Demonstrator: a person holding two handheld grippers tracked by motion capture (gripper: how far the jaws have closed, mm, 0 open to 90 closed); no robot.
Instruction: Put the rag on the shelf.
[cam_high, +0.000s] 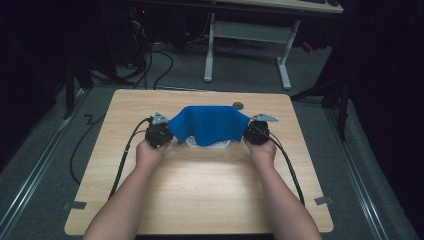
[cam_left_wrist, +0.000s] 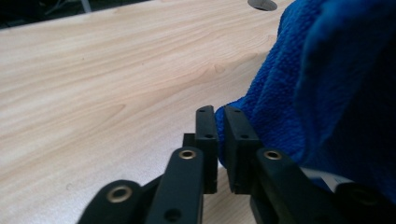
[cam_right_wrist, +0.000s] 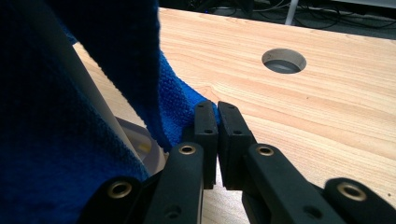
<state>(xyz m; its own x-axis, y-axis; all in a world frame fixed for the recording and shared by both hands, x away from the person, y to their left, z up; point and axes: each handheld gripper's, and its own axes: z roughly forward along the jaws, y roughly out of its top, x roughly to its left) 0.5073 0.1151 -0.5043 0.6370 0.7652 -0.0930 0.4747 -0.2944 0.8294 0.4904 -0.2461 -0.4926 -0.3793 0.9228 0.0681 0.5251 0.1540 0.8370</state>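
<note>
The blue cloth (cam_high: 209, 125) hangs stretched between the two tools over the far middle of the counter (cam_high: 200, 190), sagging in the centre and draping over a white thing (cam_high: 209, 144) that peeks out under its near edge. What that thing is I cannot tell. Held by two opposite corners, the cloth stays spread wide, which suits laying it as a cover over what sits below.

The left tool (cam_left_wrist: 219, 122) has its jaws nearly together, with a blue corner between them; in the left gripper view the fabric sits in a thin gap, so the pinch looks light, perhaps easing. The right tool (cam_right_wrist: 217, 116) is clenched on the other corner, the weave bunched right at its jaw tips.

Both hands sit low, close to the counter, at either end of the cloth. Beyond it a round hole (cam_right_wrist: 284, 60) opens in the counter near the far edge.
</note>
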